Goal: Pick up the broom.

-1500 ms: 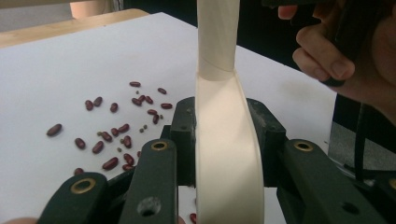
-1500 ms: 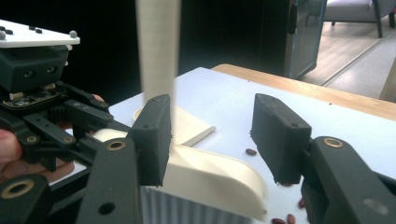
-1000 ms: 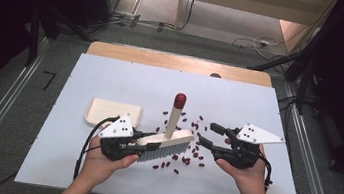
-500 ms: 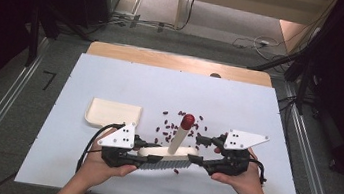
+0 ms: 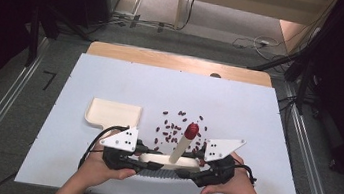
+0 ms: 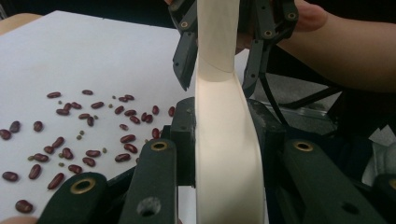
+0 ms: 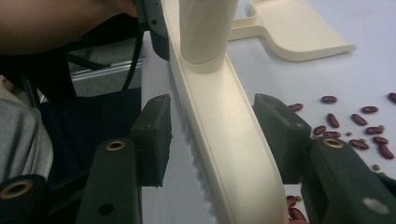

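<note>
Brush [image 5: 170,160]: cream head, lying crosswise at the near edge of the table [image 5: 240,101], bristles toward the person. Its handle rises tilted from the middle of the head and ends in a red tip [image 5: 191,129].

Left gripper [image 5: 141,157]: held at the brush's left end. In the left gripper view both black pads press on the sides of the head [image 6: 227,154]; jaws clamped on the brush.

Right gripper [image 5: 197,167]: held at the brush's right end. In the right gripper view the head [image 7: 229,140] runs between the jaws. The left pad [image 7: 153,135] stands clear of the bristles with a gap showing, and the right pad is just beside the head's far side. The jaws have just been closing, brush between them, not yet pinching it.

Hands: left hand [image 5: 102,168] and right hand [image 5: 229,182] come in from the near edge, each wrapped round its gripper.

Beans [image 5: 176,128]: dark red, scattered loose on the table just beyond the brush, round the handle's tip.

Dustpan [image 5: 112,113]: cream, flat on the table, left of the beans and beyond the left gripper, apart from both.
</note>
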`<state>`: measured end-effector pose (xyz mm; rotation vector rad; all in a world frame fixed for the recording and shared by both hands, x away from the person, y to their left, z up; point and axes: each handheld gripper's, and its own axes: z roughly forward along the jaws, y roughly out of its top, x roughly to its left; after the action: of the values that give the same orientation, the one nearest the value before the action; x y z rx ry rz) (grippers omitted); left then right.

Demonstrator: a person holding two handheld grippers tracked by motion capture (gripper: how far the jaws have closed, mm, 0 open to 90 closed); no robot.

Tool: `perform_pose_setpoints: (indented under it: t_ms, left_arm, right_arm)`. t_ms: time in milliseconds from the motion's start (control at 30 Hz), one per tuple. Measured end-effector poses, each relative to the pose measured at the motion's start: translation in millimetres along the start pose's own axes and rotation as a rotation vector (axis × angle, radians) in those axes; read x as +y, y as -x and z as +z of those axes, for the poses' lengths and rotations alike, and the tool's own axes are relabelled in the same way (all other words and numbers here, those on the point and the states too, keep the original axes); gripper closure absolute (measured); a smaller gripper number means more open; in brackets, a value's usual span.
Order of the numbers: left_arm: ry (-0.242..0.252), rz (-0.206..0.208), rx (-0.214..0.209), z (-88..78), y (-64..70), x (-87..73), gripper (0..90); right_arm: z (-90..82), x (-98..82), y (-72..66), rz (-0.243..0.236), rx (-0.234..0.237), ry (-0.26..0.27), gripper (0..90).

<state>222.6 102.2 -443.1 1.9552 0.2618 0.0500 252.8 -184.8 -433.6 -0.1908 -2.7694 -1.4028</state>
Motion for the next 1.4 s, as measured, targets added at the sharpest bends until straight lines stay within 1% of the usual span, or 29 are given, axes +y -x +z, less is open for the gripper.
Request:
perform_pose_setpoints:
  t_ms: [33,167,300,400,433,467,500,533,567,600,667,700,767,867,900,933,967,1033,1067,1100,1133,1167,1267,1400]
  left_arm:
    - [-0.001,0.000,-0.004,0.1,0.1,0.0,68.3]
    - [-0.004,0.001,-0.018,0.3,0.4,-0.2,68.3]
    - [0.003,-0.001,-0.028,0.8,0.2,-0.4,68.2]
    - [0.005,0.003,-0.043,0.8,0.9,-0.2,68.3]
    - [0.002,0.006,-0.046,0.9,1.0,-0.1,68.2]
    - [0.000,0.008,-0.049,1.0,1.1,-0.2,68.3]
    - [-0.003,0.011,-0.055,0.9,1.1,-0.3,68.3]
    - [-0.003,0.014,-0.063,0.9,1.1,-0.4,68.3]
    - [-0.004,0.014,-0.072,1.1,1.3,-0.5,68.3]
    - [-0.004,0.014,-0.080,1.1,1.5,-0.6,68.3]
    - [-0.005,0.014,-0.095,1.0,0.8,-0.9,68.2]
    - [-0.004,0.014,-0.099,0.6,0.8,-1.2,68.2]
    - [0.008,0.017,-0.104,-1.2,1.0,-1.0,68.2]
    - [0.017,0.004,-0.106,-3.4,-0.4,-1.1,67.8]
    - [0.019,0.000,-0.101,-3.9,-1.4,-1.4,67.4]
    - [0.027,-0.009,-0.098,-4.1,-2.0,-1.8,66.7]
    - [0.036,-0.011,-0.078,-4.7,-2.3,-2.0,65.6]
    - [0.060,-0.032,-0.061,-7.1,-4.1,-2.0,62.5]
    - [0.067,-0.038,-0.039,-8.5,-4.6,-2.1,60.1]
    - [0.071,-0.045,-0.013,-9.9,-5.3,-2.2,55.4]
    - [0.071,-0.054,0.013,-11.5,-6.4,-2.2,48.8]
    - [0.073,-0.062,0.032,-13.1,-7.5,-2.6,45.1]
    - [0.080,-0.077,0.095,-18.5,-10.6,-4.0,37.0]
    - [0.101,-0.113,0.154,-24.7,-15.8,-6.9,27.9]
  right_arm:
    - [1.0,0.1,-0.7,0.002,0.010,-0.005,47.1]
    - [3.8,-0.5,-2.2,-0.015,0.024,-0.027,48.8]
    - [4.9,-0.8,-2.1,-0.019,0.022,-0.031,49.9]
    - [6.6,-1.2,-0.9,-0.027,0.038,-0.046,53.2]
    - [7.3,-1.5,-1.1,-0.024,0.048,-0.049,56.3]
    - [8.0,-1.7,-0.9,-0.032,0.058,-0.050,58.8]
    - [8.6,-2.1,-0.7,-0.028,0.074,-0.052,60.3]
    - [8.8,-2.6,-0.4,-0.023,0.100,-0.055,62.2]
    - [8.8,-2.6,-0.4,-0.023,0.100,-0.055,62.2]
    - [9.1,-3.0,-0.5,-0.029,0.113,-0.056,63.3]
    - [9.3,-3.7,-1.4,-0.025,0.133,-0.061,64.4]
    - [9.3,-3.8,-2.1,-0.030,0.134,-0.064,64.7]
    - [8.7,-3.1,-4.2,-0.049,0.126,-0.053,65.0]
    - [8.6,-1.3,-5.9,-0.044,0.124,-0.043,65.3]
    - [9.4,-0.8,-5.8,-0.046,0.123,-0.041,65.3]
    - [9.8,-0.4,-6.0,-0.036,0.120,-0.041,65.3]
    - [10.1,-0.2,-5.9,-0.035,0.114,-0.037,65.4]
    - [9.8,0.3,-7.7,-0.043,0.074,-0.021,65.4]
    - [10.1,1.0,-8.4,-0.047,0.059,-0.013,65.4]
    - [9.9,1.6,-9.5,-0.042,0.046,-0.008,65.5]
    - [10.1,2.2,-9.6,-0.040,0.036,-0.004,65.4]
    - [10.2,2.5,-9.2,-0.041,0.027,-0.001,65.5]
    - [8.8,1.9,-8.1,-0.022,0.000,0.006,65.5]
    - [6.9,0.8,-5.5,0.014,-0.032,0.018,65.5]
